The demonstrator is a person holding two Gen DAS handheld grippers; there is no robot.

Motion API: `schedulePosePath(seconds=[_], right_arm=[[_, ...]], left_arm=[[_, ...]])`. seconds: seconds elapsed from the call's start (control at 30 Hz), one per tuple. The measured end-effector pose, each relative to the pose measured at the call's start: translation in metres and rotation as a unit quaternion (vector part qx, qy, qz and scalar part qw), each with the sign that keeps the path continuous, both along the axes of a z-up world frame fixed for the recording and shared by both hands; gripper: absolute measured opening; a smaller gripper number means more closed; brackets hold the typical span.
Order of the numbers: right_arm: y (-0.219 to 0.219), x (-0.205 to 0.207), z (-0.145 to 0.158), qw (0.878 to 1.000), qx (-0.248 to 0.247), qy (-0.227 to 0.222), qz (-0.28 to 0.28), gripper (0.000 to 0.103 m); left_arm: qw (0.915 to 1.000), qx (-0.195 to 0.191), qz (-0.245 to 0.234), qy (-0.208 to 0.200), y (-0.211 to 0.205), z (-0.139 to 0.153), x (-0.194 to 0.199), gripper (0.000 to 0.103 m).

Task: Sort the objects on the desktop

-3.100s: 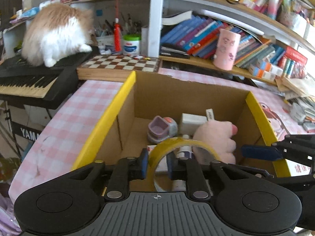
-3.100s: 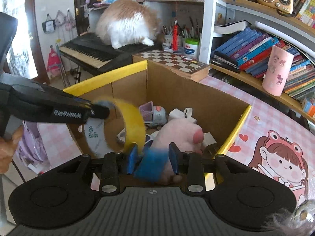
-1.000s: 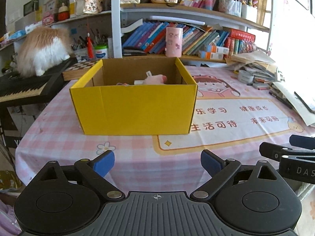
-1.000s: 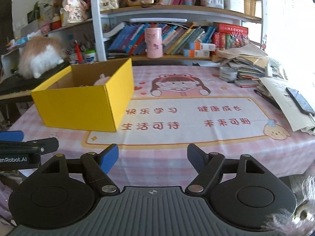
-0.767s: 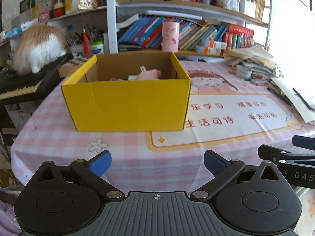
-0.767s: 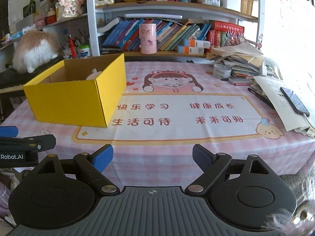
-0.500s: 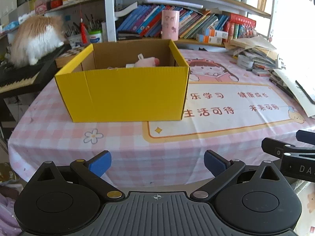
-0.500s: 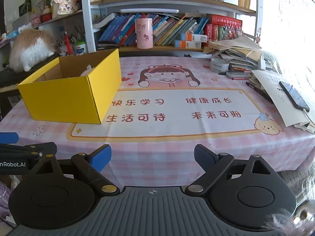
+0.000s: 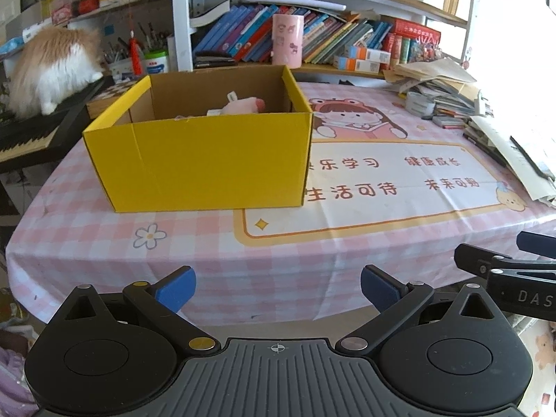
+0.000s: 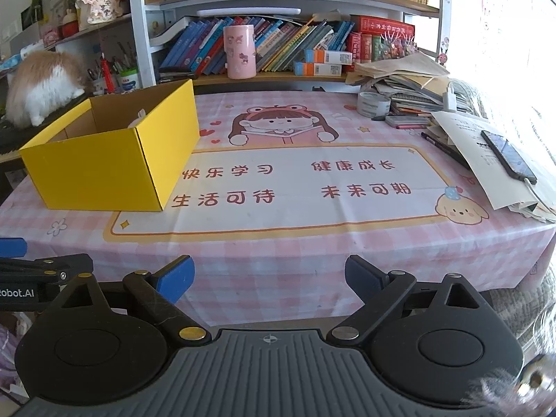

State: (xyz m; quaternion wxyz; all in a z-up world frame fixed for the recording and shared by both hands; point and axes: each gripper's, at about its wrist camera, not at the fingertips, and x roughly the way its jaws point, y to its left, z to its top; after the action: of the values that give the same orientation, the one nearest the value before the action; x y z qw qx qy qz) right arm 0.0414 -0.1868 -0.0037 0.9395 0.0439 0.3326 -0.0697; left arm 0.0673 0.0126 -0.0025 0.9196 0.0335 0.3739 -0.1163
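While each hand-held gripper, left (image 9: 276, 286) and right (image 10: 269, 274), gapes empty, yellow box (image 9: 208, 160) open-topped, pink plush (image 9: 243, 107) inside.

I can't see most of the yellow box's (image 9: 208, 160) contents; its near wall hides the pink plush (image 9: 243, 107) below the top.

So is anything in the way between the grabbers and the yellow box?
Nothing visible is. Only bare tablecloth lies between the open left gripper and the yellow box, and between the open right gripper and it.
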Motion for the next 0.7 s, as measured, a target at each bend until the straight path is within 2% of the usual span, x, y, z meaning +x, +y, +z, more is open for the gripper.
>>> schedulePosePath(seconds=[0.7], right_arm=[[0.002,-0.011,0.004,1.0,-0.005,-0.008,-0.013,0.094]], left_arm=[[0.9998,-0.009,-0.015,-0.01,-0.001,0.004,-0.004,0.103]])
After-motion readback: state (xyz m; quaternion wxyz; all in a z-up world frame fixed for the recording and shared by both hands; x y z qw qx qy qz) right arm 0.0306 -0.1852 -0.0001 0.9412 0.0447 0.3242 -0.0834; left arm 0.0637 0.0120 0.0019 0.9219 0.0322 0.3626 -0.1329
